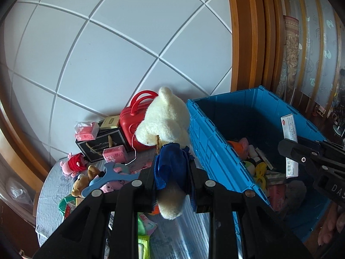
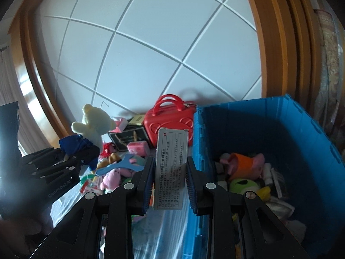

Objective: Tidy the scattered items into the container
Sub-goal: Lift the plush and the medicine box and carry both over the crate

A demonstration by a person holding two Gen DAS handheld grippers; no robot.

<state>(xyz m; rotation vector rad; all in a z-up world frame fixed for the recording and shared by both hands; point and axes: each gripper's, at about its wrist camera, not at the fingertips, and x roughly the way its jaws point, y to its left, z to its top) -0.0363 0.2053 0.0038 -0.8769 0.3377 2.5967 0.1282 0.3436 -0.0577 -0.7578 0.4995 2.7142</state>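
My left gripper (image 1: 172, 172) tilts downward, pinching a cream teddy bear (image 1: 163, 118) by its blue outfit — the blue crate (image 1: 215, 151) sits at its three o'clock. My right gripper (image 2: 169, 172), also angled down, clamps a white printed box (image 2: 170, 168) upright, crate at three o'clock.

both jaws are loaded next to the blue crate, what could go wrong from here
1. The white bear is pinched only by its blue skirt and hangs outside the blue crate wall; released now, it would probably miss.
2. The white box stands tall in the right gripper, short of the rim; it might tip out.
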